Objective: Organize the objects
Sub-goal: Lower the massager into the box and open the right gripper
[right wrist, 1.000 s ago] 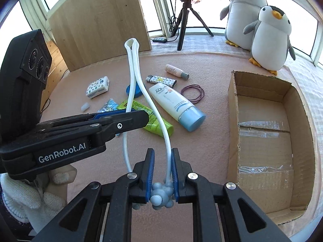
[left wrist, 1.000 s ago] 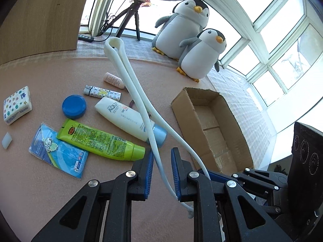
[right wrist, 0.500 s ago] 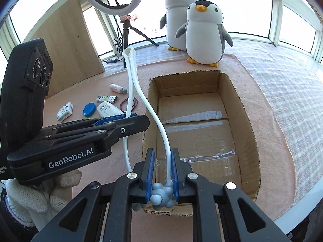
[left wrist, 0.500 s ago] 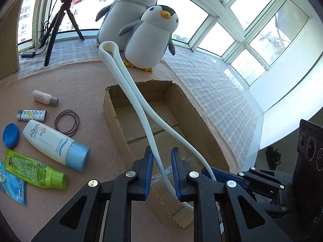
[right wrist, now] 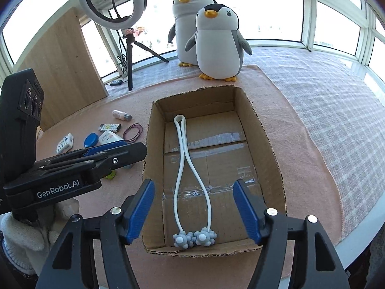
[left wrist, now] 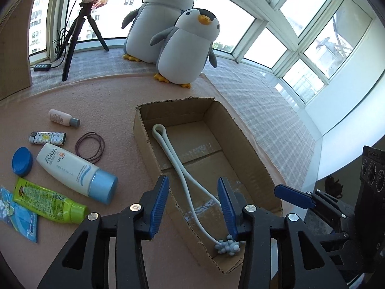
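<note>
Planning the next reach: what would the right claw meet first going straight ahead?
Probably the white massager lying in the cardboard box; the open right claw points down into it, though depth is uncertain.

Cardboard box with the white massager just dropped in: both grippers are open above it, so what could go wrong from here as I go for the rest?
1. The left gripper hangs low by the cardboard box wall; swinging toward the mat could catch the rim and drag the box.
2. The white massager spans nearly the full box length, so the AQUA bottle and green tube may land on it and sit unevenly.
3. The hair ties lie flat and thin, so they could slip the fingers.
</note>
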`<control>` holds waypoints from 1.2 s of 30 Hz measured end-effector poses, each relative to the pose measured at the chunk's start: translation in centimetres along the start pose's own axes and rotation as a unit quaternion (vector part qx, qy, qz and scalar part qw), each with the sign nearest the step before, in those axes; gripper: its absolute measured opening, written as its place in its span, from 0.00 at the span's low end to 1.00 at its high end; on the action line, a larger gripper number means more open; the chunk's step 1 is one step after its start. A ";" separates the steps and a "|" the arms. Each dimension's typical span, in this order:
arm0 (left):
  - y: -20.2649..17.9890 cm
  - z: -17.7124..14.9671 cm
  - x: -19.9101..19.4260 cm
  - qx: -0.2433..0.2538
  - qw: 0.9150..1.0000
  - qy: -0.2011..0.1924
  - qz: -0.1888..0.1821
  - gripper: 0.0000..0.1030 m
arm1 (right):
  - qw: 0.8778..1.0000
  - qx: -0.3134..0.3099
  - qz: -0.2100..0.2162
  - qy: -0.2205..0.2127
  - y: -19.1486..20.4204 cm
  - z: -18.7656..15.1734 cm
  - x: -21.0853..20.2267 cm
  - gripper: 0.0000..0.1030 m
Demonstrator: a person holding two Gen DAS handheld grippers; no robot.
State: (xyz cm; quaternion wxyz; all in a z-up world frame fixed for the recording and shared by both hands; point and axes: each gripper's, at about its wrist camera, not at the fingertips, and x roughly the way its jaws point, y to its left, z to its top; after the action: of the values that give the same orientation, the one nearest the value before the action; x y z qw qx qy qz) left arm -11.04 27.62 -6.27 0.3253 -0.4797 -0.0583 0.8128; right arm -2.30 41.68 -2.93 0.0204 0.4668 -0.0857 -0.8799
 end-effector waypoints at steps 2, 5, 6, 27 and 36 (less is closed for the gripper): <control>0.8 -0.3 -0.9 -0.005 1.000 -0.005 0.004 0.44 | 1.000 -0.003 0.003 -0.005 0.6 -0.1 -0.2 0.62; 1.8 -1.0 -2.5 -0.010 1.000 -0.010 0.012 0.44 | 1.000 -0.002 0.014 -0.010 1.4 -0.2 -0.2 0.62; 2.3 -1.3 -3.1 -0.012 1.000 -0.011 0.017 0.44 | 1.000 -0.001 0.018 -0.012 1.6 -0.2 -0.1 0.62; 20.1 -9.5 -14.4 -0.144 0.981 -0.025 0.126 0.45 | 0.992 -0.026 0.119 0.027 11.1 0.2 3.8 0.62; 24.6 -10.2 -14.9 -0.171 0.974 -0.022 0.148 0.45 | 0.985 -0.027 0.152 0.074 14.4 0.5 6.5 0.62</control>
State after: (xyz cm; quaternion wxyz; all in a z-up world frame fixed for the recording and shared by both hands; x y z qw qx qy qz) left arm -9.47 -2.48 -10.66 0.1136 -0.5134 -0.1318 0.8403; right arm -7.01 26.85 -5.55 0.1726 0.5113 -0.1298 -0.8318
